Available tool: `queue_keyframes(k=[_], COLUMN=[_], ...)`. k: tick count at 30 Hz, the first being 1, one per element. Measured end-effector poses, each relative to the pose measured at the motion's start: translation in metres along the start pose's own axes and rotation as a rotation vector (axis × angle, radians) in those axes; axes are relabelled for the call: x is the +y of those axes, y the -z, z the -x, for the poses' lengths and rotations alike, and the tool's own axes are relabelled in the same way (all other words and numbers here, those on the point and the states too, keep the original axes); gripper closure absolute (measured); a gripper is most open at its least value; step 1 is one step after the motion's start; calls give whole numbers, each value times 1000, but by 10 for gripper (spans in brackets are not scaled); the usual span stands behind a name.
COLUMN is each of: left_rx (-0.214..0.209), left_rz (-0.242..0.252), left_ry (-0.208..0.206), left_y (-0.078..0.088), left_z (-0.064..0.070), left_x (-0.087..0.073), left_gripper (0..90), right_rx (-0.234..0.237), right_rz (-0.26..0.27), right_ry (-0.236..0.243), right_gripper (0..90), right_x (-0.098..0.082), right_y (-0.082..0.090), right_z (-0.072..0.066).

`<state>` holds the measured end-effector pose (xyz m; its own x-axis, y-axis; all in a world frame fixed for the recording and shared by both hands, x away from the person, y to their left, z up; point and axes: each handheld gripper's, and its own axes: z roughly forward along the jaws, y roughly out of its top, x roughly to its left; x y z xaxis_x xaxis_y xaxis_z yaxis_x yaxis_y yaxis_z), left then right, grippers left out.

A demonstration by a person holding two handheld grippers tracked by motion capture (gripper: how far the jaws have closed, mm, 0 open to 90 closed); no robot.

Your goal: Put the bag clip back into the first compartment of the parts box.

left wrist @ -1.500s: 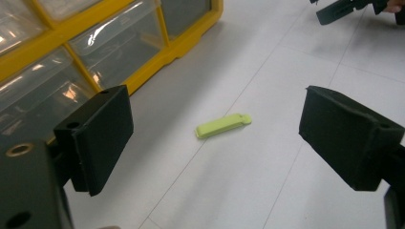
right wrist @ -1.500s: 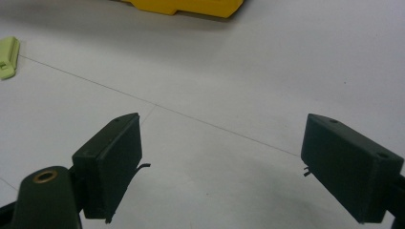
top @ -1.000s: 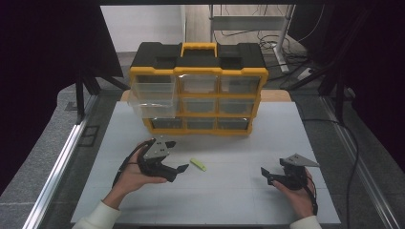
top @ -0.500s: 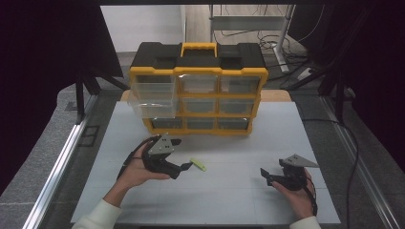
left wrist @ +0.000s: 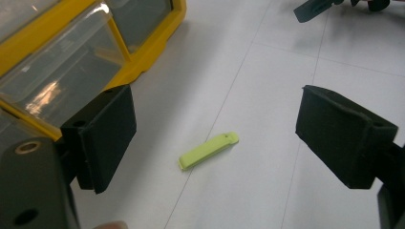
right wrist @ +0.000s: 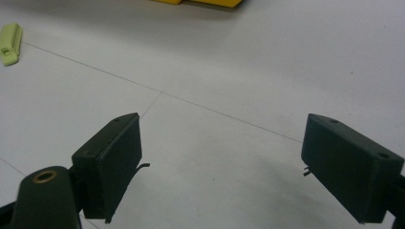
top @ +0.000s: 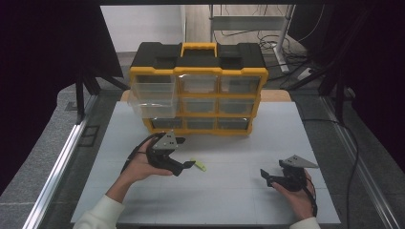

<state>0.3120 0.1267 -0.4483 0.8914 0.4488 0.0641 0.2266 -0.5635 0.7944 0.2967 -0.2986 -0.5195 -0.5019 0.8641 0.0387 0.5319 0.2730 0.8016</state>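
Lime-green plastic clip [left wrist: 208, 150] lies flat on our white table [top: 229, 200], framed by the spread left gripper [left wrist: 215, 138]; our right gripper [right wrist: 222, 167] gapes too, well apart.

High view: bench [top: 229, 191] evenly lit from overhead, surroundings nearly black, slightly soft overall. Soft short shadows under the hands. Left gripper view: white glare on the clear drawer fronts [left wrist: 57, 81], near black jaws blurred, green clip [left wrist: 208, 150] fairly sharp with a faint shadow. Right gripper view: dimmer and greyer, diffuse shadow under the jaws, bench grid lines crisp, corners soft.
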Motion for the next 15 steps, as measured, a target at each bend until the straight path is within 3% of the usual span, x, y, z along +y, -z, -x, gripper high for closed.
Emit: queue_keyframes(k=[15], left_rx=[-40], left_rz=[-41], left_ry=[-17], left_y=[-23], left_z=[-8], left_x=[-3], left_gripper=[141], right_rx=[2], right_rz=[-4], right_ry=[-4], right_gripper=[137], right_x=[-1], right_y=[1], right_z=[0])
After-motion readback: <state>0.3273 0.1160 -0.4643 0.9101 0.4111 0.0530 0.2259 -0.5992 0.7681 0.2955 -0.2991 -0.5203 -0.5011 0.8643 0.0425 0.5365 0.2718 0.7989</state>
